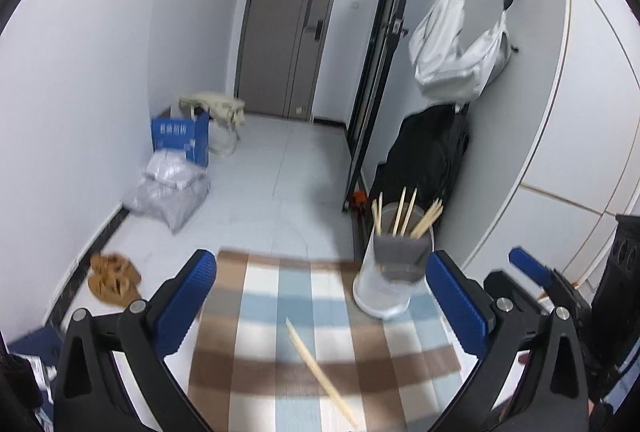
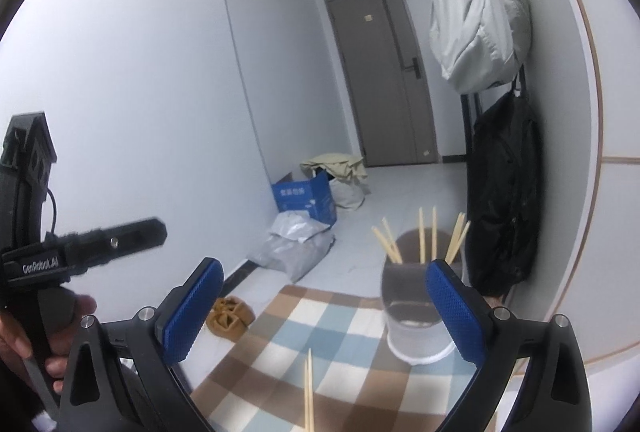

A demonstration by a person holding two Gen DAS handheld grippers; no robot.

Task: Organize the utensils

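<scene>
A pale wooden chopstick point(image 1: 320, 372) lies loose on the checked cloth point(image 1: 272, 316), just ahead of my left gripper point(image 1: 328, 296). That gripper stands wide open with nothing between its blue pads point(image 1: 196, 300). At the cloth's far right corner stands a translucent holder point(image 1: 382, 292) with a grey band and several chopsticks upright in it. In the right wrist view my right gripper point(image 2: 326, 312) is also wide open and empty. Two chopsticks point(image 2: 308, 392) lie side by side on the cloth point(image 2: 320, 320) below it. The holder point(image 2: 412, 336) is partly hidden behind the right pad.
Beyond the cloth's far edge the floor drops away, with brown slippers point(image 1: 114, 278), plastic bags point(image 1: 168, 192) and a blue box point(image 1: 180, 140) along the left wall. A white bag point(image 2: 476, 20) and a black coat point(image 2: 504, 200) hang right of the holder. A hand point(image 2: 20, 340) holds the left gripper's handle.
</scene>
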